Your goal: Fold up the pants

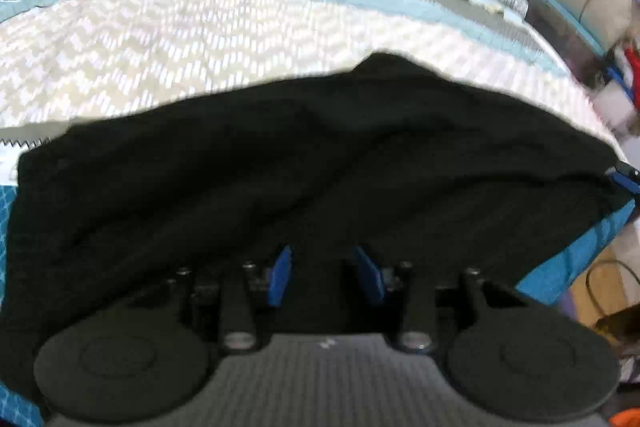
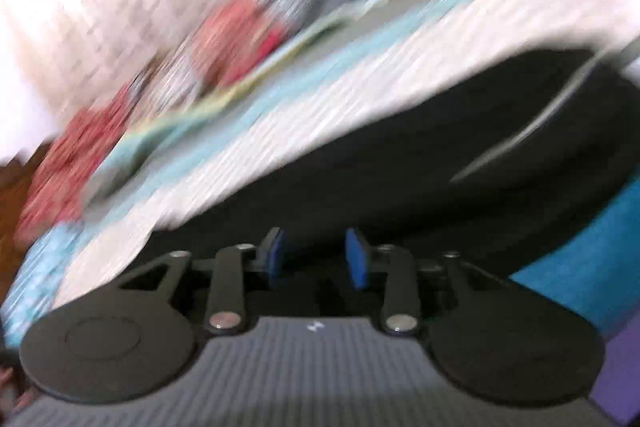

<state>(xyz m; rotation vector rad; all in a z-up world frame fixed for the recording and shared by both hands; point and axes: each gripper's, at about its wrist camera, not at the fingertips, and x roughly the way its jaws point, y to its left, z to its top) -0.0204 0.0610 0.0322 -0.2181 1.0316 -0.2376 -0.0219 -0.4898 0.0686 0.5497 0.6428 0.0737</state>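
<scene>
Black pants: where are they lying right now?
In the left wrist view the black pants lie spread across the near part of the bed, on the white zigzag quilt, directly ahead of the left hand-held gripper.

No readable text in either view.
The only mark is a small white logo-like shape on the grey ribbed gripper body (image 1: 326,379), also seen on the other gripper body (image 2: 316,367); too small and blurred to read.
</scene>
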